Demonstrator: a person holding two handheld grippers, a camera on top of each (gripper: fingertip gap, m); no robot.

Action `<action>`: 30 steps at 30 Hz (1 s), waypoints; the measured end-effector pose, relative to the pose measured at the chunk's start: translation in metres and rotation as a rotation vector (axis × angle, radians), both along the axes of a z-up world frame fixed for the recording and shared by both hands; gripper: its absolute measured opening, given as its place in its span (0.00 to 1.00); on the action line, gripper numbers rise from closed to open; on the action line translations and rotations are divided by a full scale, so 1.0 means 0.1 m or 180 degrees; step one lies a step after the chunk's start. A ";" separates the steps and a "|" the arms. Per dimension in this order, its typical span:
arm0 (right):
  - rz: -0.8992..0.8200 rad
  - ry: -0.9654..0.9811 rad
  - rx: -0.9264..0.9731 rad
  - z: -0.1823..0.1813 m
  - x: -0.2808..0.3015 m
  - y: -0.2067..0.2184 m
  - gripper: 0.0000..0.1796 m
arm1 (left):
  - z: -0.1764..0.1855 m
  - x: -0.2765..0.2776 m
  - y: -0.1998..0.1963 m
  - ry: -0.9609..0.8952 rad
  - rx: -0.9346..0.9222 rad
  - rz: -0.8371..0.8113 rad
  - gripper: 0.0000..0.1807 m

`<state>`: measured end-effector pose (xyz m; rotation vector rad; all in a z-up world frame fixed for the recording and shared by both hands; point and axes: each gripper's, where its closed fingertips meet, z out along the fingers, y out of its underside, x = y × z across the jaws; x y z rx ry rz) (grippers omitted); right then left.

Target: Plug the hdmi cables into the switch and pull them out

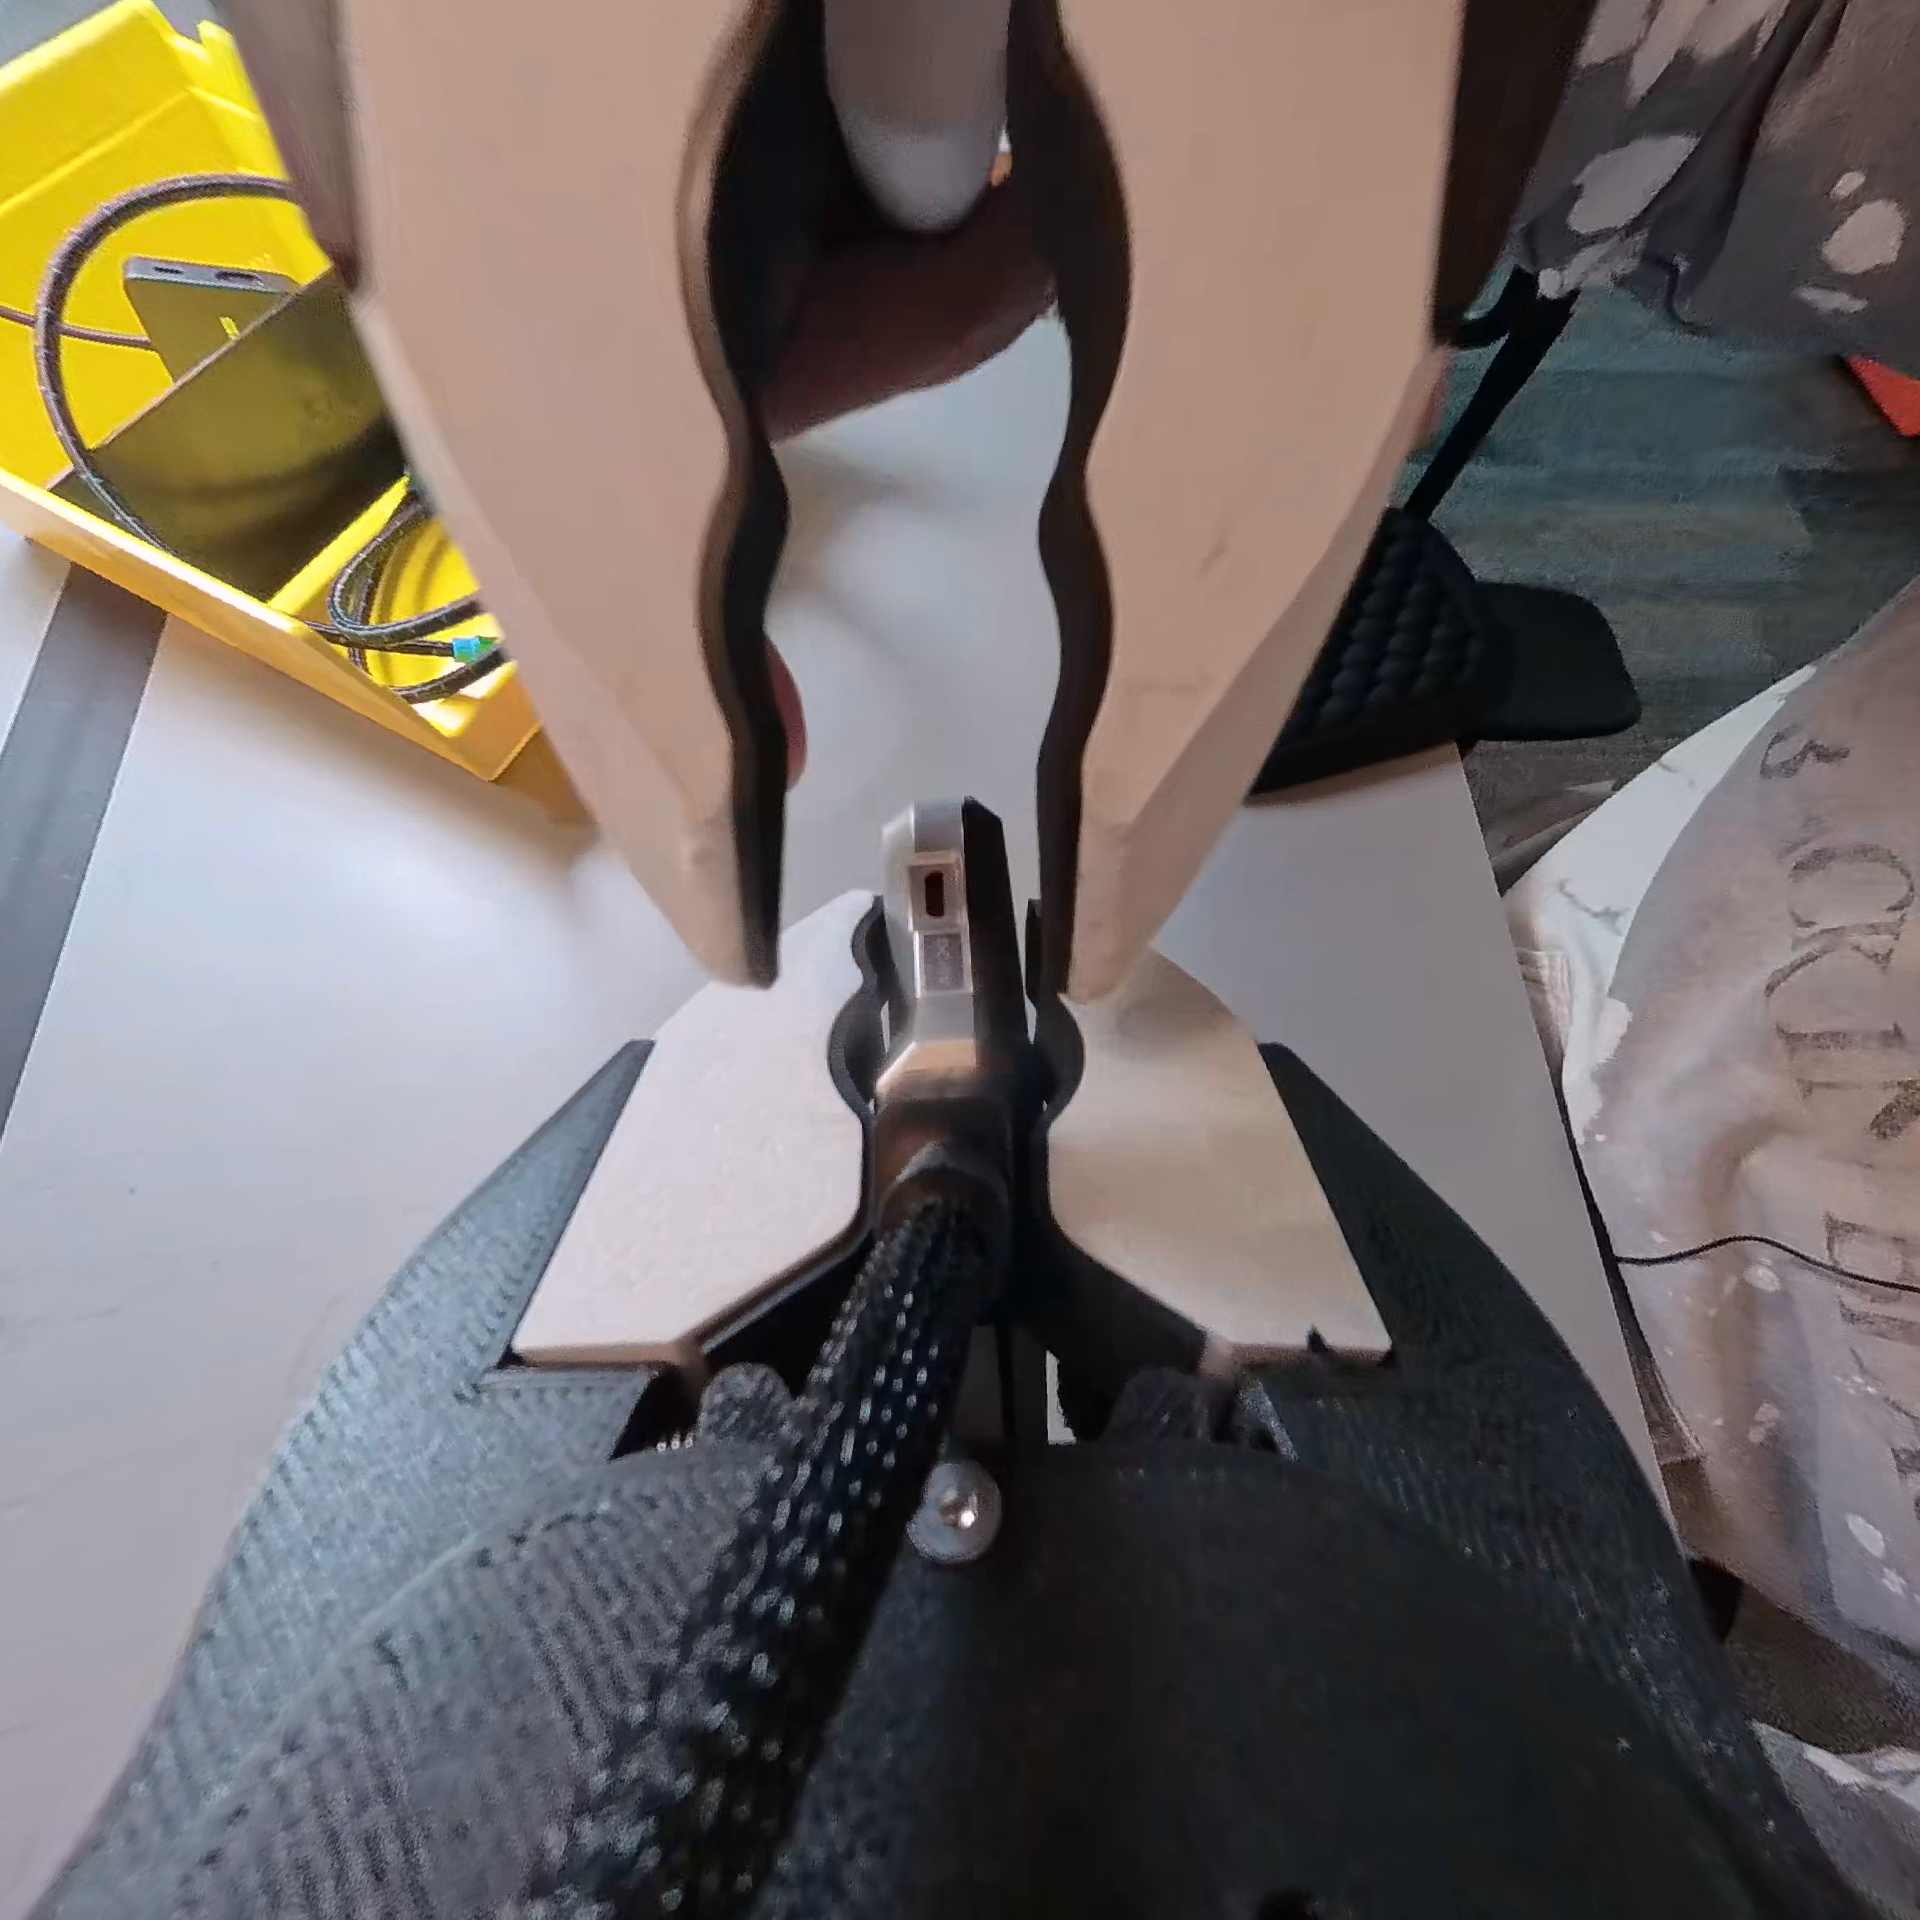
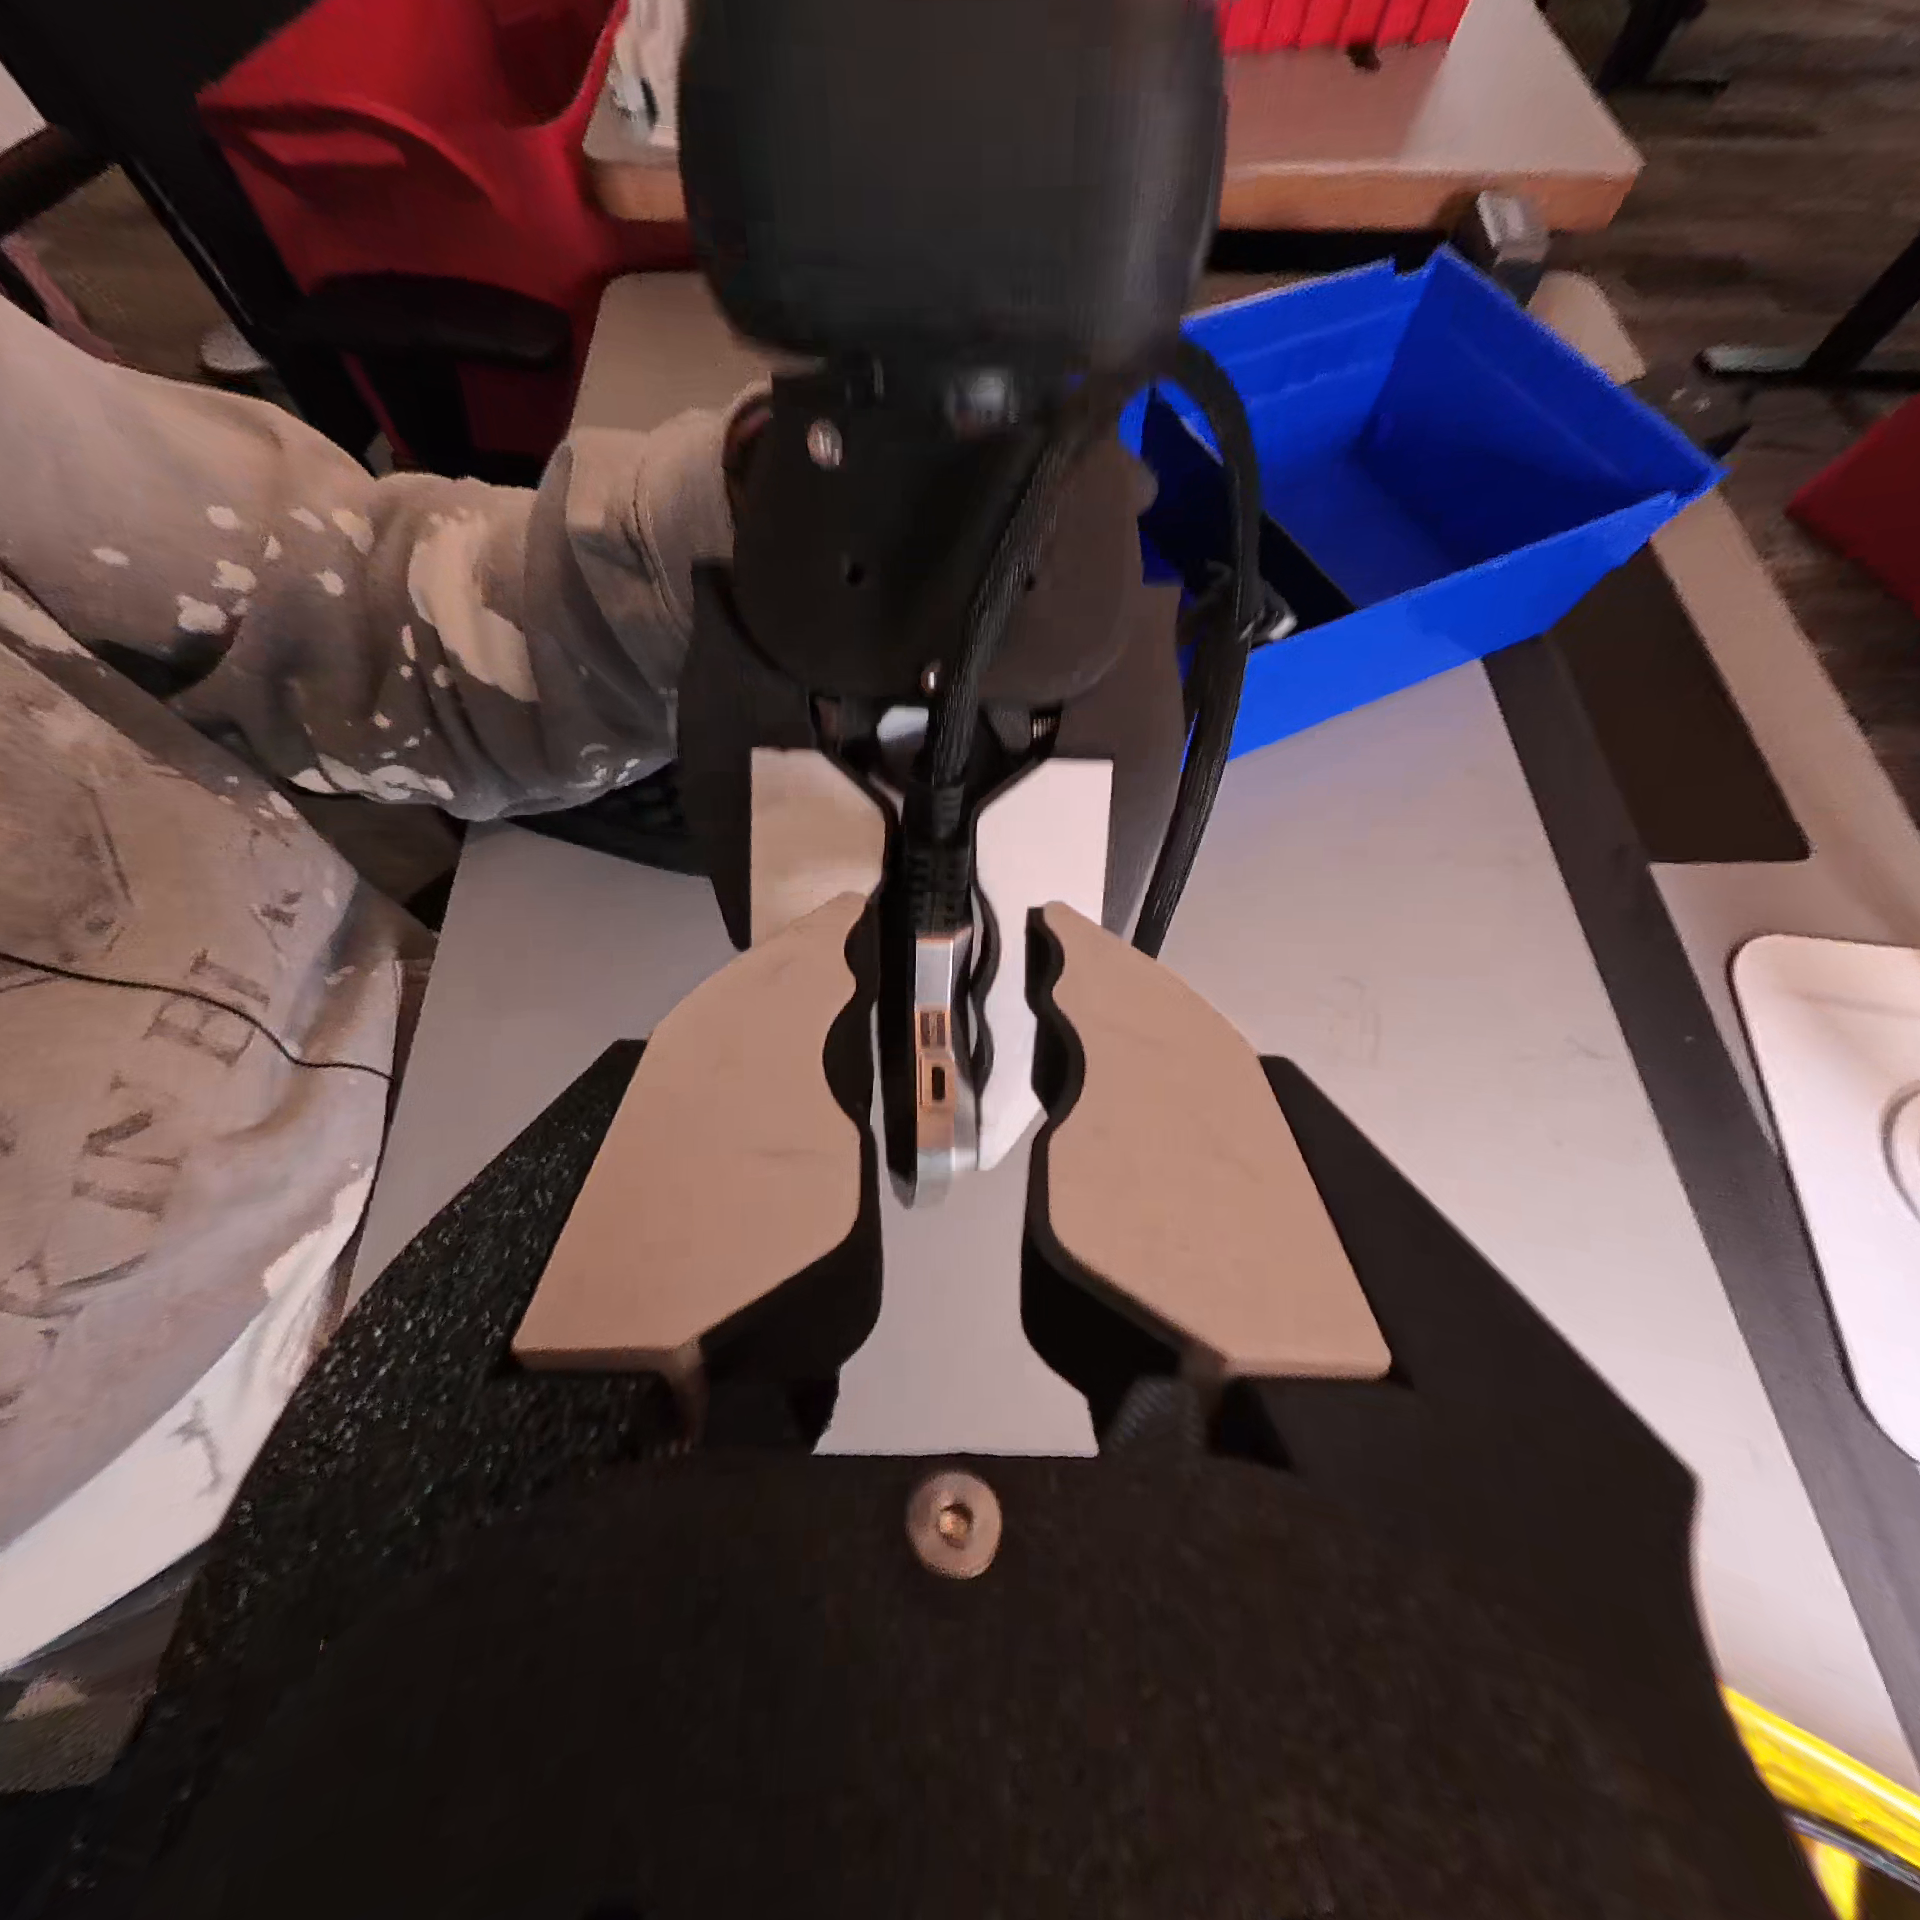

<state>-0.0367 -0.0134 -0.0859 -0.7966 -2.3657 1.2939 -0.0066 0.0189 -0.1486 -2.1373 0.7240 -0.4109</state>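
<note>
A: Braided black cable (image 1: 894, 1299) first, closest to the lens, running from the switch (image 1: 940, 935) back over the left hand-held gripper (image 1: 951, 1023).
B: Left state?
A: Clamped tight on the silver switch, held edge-on above the grey desk (image 1: 312, 987).
B: Right hand-held gripper (image 2: 951, 971)?
A: Facing it, fingers parted, straddling the switch's free end, pads not closing on it.
B: Contact?
A: Can't tell.
B: Around it?
A: Yellow bin (image 1: 156, 312) with more braided cable on one side, blue bin (image 2: 1455, 499) on the other, speckled grey sleeve (image 2: 364, 603) behind.
</note>
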 end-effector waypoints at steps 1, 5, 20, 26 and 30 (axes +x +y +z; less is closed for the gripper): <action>0.0009 0.0017 -0.0039 0.04 0.00 -0.04 0.14 | -0.03 0.02 0.00 0.0037 -0.0026 -0.0019 0.14; -0.0002 -0.0038 0.0016 0.00 -0.03 -0.13 0.14 | -0.10 0.18 0.02 0.0085 -0.0107 -0.0143 0.14; -0.0637 0.0350 0.0122 0.24 0.11 0.67 0.04 | 0.29 -0.12 0.35 0.0391 0.0890 0.0670 0.20; -0.0936 0.0513 0.0476 0.58 0.17 1.05 0.03 | 0.36 -0.26 0.45 0.0613 0.1149 0.1028 0.22; -0.1179 0.0509 0.0745 0.69 0.17 1.34 0.04 | 0.64 -0.24 0.43 0.0384 0.1619 0.1089 0.20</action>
